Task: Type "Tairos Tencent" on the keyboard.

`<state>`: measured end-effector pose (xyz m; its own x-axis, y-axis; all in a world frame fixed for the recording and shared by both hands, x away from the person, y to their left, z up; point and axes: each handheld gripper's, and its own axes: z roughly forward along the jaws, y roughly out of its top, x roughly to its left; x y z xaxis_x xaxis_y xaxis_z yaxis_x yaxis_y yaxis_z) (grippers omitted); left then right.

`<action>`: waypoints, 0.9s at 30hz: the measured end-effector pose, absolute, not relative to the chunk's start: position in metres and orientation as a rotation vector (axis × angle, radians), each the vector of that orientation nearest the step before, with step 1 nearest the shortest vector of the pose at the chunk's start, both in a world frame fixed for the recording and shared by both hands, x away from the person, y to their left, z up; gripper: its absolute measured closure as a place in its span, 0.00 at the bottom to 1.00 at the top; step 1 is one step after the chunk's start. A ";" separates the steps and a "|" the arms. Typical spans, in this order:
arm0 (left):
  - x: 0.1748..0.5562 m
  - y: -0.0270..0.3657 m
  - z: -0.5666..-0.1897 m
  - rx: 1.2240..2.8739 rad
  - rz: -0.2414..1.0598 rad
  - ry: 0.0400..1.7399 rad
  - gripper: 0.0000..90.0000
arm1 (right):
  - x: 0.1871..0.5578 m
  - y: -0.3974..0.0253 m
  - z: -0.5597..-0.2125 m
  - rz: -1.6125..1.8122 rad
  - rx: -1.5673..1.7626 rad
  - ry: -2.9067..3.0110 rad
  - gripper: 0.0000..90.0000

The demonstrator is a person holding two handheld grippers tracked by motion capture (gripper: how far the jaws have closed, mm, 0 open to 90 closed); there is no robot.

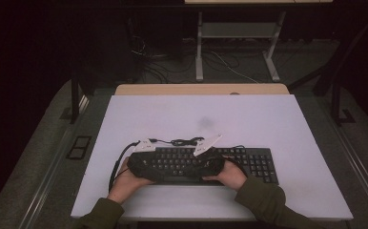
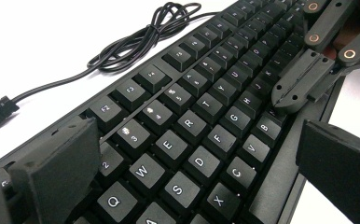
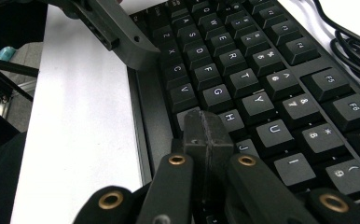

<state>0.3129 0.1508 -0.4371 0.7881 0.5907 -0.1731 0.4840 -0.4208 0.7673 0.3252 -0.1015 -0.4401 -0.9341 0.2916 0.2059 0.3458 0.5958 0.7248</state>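
White desk (image 1: 268, 124) under dim light carries the black keyboard (image 1: 249, 160) at its near edge. Over its letter keys, the right claw (image 3: 206, 128) is pressed together near H, while the left claw (image 2: 192, 154) is spread; a slip could strike neighbouring keys. Beyond the keyboard lies its coiled cable (image 2: 141, 39), whose far end is cut off.
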 end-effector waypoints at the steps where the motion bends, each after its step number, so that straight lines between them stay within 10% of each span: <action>1: 0.313 0.151 -0.437 2.094 0.153 0.796 0.00 | 0.325 -0.102 -0.440 -1.270 -0.548 -2.746 0.99; 27: 0.312 0.150 -0.437 2.098 0.163 0.777 0.00 | 0.329 -0.111 -0.430 -1.379 -0.598 -2.694 0.87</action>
